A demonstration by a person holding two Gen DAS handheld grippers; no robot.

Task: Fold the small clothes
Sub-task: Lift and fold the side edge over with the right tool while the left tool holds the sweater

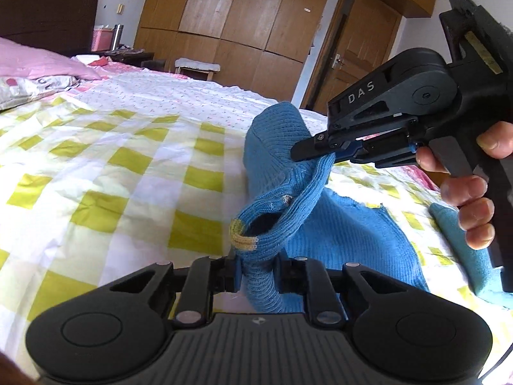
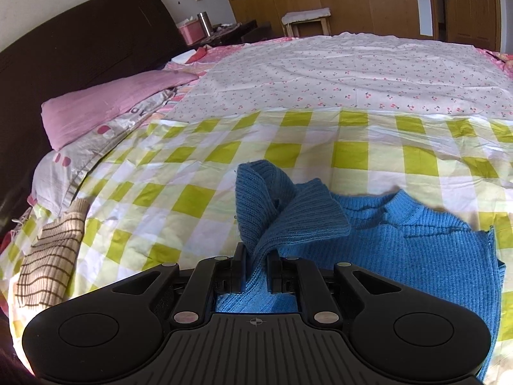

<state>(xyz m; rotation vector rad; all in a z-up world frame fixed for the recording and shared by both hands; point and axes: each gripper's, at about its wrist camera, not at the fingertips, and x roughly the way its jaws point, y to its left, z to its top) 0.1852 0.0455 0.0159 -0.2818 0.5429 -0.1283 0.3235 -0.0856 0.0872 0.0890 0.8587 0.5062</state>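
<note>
The blue ribbed knit sweater (image 2: 416, 234) lies on the bed (image 2: 288, 147), on the yellow-green and white checked sheet, at the near right side. Its round neck points to the far side. One sleeve (image 1: 288, 173) is lifted off the sheet between the two tools.

The left tongs (image 1: 256, 272) are narrow and pinch the sleeve near its cuff (image 1: 247, 240) (the cuff has a pale yellow band). The right tongs (image 2: 256, 269) are closed tight on a fold of the same blue knit, and the cloth stands up in a loose peak just beyond them. In the left wrist view the right tool comes in from the right, with a hand (image 1: 471, 192) around its black handle.

A beige striped knit cloth (image 2: 48, 266) lies at the near left edge, well apart from the sweater.
</note>
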